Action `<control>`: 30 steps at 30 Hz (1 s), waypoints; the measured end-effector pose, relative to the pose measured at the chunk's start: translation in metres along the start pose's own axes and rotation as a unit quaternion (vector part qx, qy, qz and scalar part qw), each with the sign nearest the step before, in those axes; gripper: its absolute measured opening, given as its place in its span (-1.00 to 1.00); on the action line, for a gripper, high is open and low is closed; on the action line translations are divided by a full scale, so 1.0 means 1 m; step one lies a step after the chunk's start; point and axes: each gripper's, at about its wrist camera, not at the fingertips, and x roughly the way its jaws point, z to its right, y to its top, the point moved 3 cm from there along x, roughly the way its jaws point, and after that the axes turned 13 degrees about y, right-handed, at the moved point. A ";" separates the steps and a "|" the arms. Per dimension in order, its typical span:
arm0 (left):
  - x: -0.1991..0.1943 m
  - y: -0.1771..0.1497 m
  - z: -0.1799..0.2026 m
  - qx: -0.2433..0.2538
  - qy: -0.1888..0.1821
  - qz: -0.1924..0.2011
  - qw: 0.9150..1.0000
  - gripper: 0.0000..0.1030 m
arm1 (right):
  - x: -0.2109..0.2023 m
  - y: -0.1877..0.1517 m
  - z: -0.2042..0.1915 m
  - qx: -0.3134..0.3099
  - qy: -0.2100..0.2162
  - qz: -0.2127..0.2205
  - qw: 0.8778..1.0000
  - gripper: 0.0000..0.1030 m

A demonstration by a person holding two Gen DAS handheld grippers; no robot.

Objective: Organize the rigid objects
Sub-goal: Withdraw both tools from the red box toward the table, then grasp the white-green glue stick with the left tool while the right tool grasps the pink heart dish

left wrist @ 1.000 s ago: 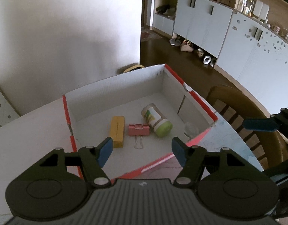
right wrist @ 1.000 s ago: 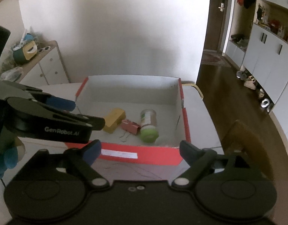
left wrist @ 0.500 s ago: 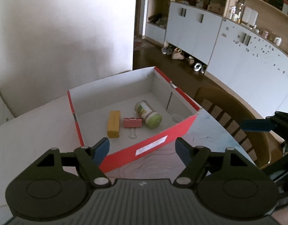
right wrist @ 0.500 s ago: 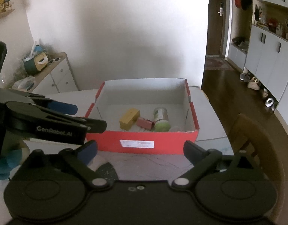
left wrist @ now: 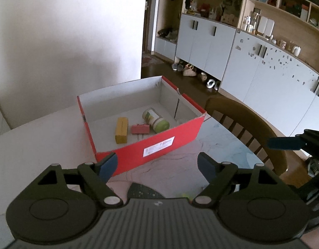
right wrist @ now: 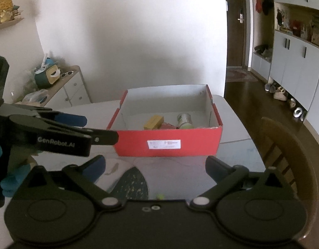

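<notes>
Both the left gripper (left wrist: 157, 164) and right gripper (right wrist: 155, 166) have just been opening, wide and empty. The red box (left wrist: 169, 143) near the table's (left wrist: 35, 137) far edge holds 3 things: block (left wrist: 121, 129), clip (left wrist: 140, 129), jar (left wrist: 155, 120).

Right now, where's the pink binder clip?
In the left wrist view, the pink binder clip lies inside the red cardboard box, between the yellow block and the green-capped jar.
</notes>
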 end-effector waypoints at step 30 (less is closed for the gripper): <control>0.022 -0.136 0.043 0.042 -0.036 -0.090 0.994 0.63 | -0.013 -0.124 0.035 0.049 -0.092 -0.024 0.994 0.98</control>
